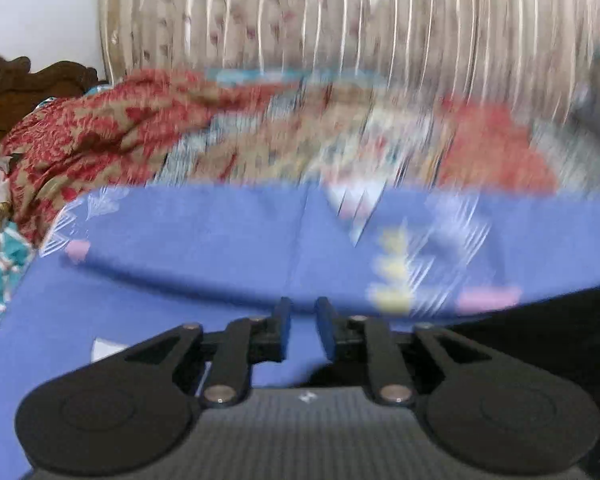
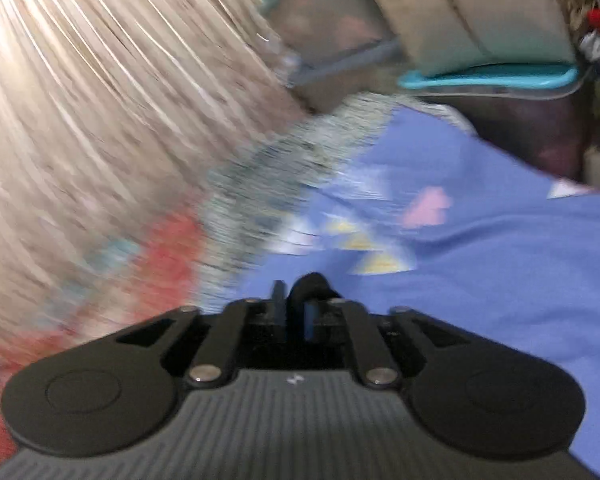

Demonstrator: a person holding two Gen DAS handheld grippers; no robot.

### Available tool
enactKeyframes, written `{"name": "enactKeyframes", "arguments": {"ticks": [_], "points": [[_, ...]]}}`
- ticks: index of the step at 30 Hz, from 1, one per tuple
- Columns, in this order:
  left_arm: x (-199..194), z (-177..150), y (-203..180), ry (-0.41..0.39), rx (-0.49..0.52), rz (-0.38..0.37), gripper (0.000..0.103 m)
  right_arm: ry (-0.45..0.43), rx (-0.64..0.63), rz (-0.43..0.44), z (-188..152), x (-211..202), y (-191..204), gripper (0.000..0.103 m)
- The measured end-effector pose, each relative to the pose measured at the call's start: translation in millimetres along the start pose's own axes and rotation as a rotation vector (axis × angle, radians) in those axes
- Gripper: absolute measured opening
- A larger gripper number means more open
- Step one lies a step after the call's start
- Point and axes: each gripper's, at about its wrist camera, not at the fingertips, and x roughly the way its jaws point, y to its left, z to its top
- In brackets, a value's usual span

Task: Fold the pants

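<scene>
While blurred, teal-rimmed bag (image 2: 488, 76) holds beige fabric (image 2: 472, 12).

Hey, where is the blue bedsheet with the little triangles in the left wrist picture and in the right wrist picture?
Left wrist: the blue bedsheet spans the middle, below the piled clothes.
Right wrist: the sheet fills the centre and right.
Shared landmark: the pleated beige curtain, top in the left view, upper left in the right.
</scene>
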Motion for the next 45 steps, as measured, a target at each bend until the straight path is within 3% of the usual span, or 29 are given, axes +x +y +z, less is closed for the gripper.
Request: {"name": "enactKeyframes", "arguments": {"ticks": [1,2,7,12,19,24,29,45], "points": [[1,-6,-2,0.019,0.013,-0.008,0.019,0.022,-0.012,-0.072,-9,11,-2,0.044],[-3,-15,-2,0.021,0.021,-0.02,0.019,0.023,-0.003,-0.095,-19,13,-6,0.044],[-32,-58,-1,0.084,0.117,0.021,0.02,0.121,-0.064,0.022,-77,6,-16,0.044],[-72,-94,13,0.118,0.092,-0.023,0.02,0.18,-0.224,0.145,-142,-43,-3,0.046],[-106,-130,36,0.163,0.022,-0.007,0.021,0.185,-0.491,0.186,-215,-96,19,0.048],[-117,-152,57,0.192,-0.031,0.015,0.021,0.195,-0.568,0.189,-248,-113,25,0.05],[-125,-173,76,0.212,-0.074,0.031,0.021,0.231,-0.656,0.248,-276,-127,49,0.05],[-126,-198,119,0.222,-0.173,0.027,0.021,0.282,-0.837,0.57,-334,-166,146,0.05]]}}
